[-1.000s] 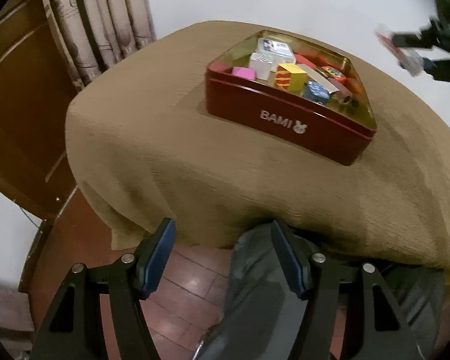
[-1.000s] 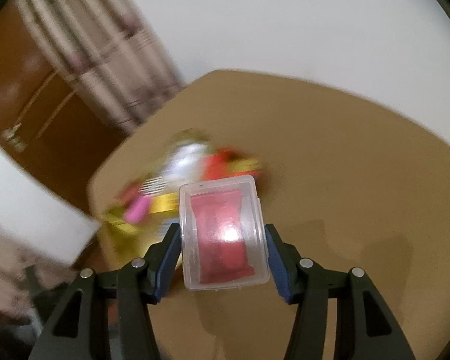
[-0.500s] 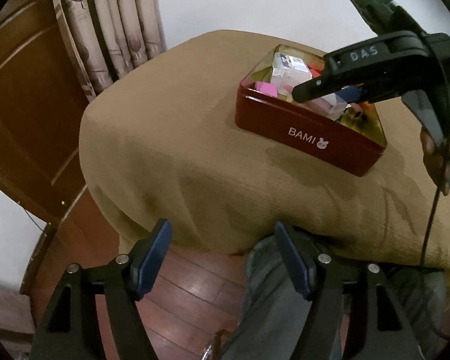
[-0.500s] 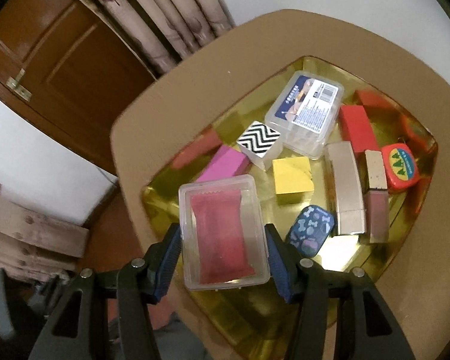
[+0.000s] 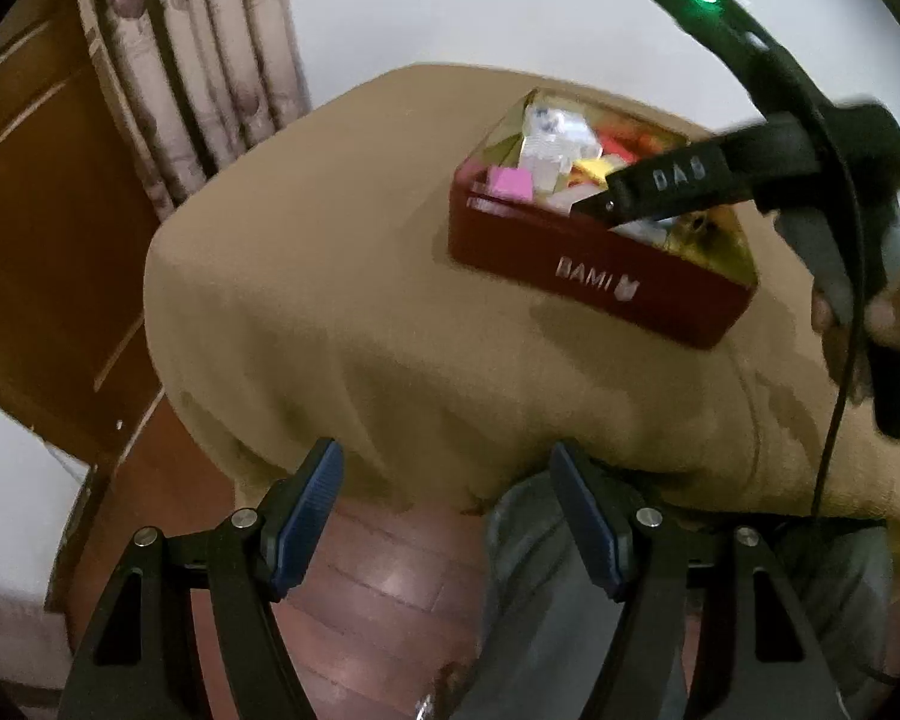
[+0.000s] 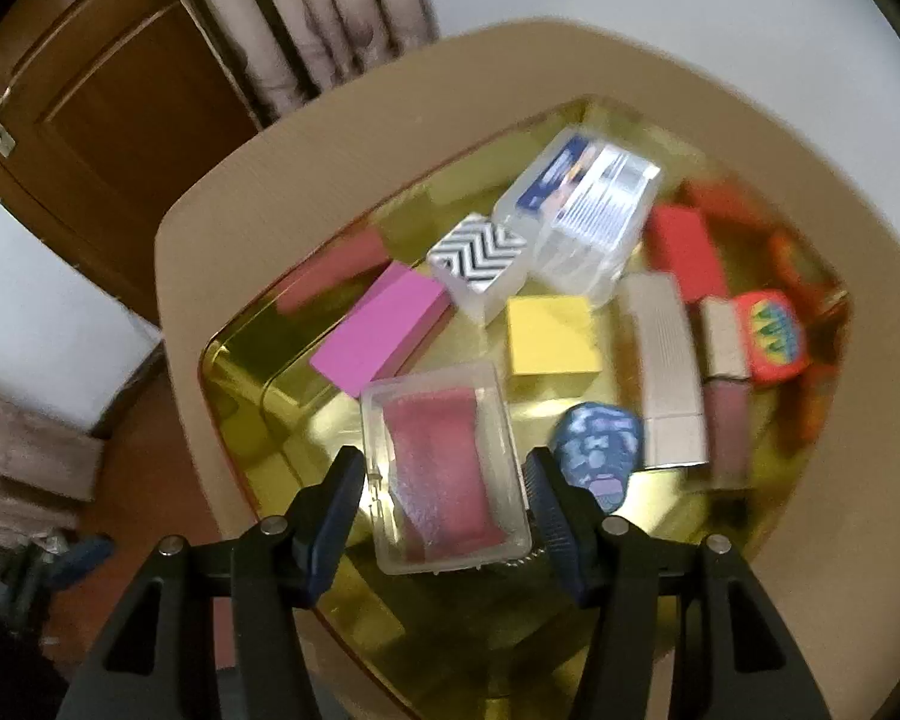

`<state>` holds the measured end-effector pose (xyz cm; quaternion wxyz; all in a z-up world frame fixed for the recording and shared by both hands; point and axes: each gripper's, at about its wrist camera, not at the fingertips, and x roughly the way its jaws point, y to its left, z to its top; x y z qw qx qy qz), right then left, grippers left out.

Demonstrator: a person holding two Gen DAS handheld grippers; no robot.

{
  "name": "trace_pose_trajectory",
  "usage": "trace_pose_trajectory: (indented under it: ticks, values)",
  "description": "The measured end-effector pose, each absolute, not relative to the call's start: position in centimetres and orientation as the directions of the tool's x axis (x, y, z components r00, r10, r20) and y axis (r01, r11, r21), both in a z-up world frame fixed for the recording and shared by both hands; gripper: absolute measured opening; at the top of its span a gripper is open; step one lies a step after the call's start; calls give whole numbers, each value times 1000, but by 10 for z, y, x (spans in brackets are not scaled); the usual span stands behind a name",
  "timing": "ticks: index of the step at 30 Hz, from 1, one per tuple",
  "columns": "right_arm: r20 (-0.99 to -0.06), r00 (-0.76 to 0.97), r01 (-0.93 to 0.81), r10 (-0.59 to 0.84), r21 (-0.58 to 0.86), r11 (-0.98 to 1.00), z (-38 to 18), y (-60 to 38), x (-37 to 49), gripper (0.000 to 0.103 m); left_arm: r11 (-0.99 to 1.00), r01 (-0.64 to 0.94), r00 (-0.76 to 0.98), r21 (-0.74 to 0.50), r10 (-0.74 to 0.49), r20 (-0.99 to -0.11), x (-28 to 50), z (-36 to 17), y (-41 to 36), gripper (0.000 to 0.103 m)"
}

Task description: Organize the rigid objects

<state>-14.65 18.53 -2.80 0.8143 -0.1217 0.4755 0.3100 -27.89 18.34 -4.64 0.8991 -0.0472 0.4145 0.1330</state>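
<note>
Since half a second ago your right gripper has dropped lower over the tin, so the contents fill more of the right wrist view, and the left wrist view has swung to put the tin further right. The right gripper pinches the clear case by its two long sides; the case's long axis runs straight ahead along the fingers. It hangs over the tin's near-left part, above bare gold floor. The pink block lies just ahead and to the left, the yellow block ahead and to the right, and the blue patterned piece sits just beside the right finger. Open floor lies below and to the left of the case, toward the near wall; judge this the only free bay wide enough for it. Lower straight down and keep the right finger off the blue piece. Whether the case touches the floor yet cannot be told. Your left gripper is spread and empty, held off the near edge of the table, well apart from the tin; the right is plainly the nearer one.
</note>
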Motion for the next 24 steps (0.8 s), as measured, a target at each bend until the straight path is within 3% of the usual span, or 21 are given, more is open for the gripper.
trace_pose_trajectory:
  ticks: [5,7,9,12,17,24]
  values:
    - [-659,604,-539,448,77,839,12,154,-201,57,974,-206,686,95,213,-696,-264,-35,188,67]
    - [-560,720,-472,409,38,881,25,146,-229,64,971,-197,698,132,234,-677,-258,-34,190,67]
    - [-459,817,-387,351,15,922,33,141,-259,81,976,-179,714,124,215,-666,-253,-31,192,67]
    - [-354,898,-270,261,25,963,39,124,-286,82,981,-166,756,102,193,-626,-253,-24,194,67]
    - [-255,958,-97,131,142,985,42,95,-301,82,981,-155,784,117,194,-590,-249,-17,192,67]
    - [-258,964,-22,59,144,989,36,84,-302,82,982,-130,803,133,183,-568,-246,-13,190,68]
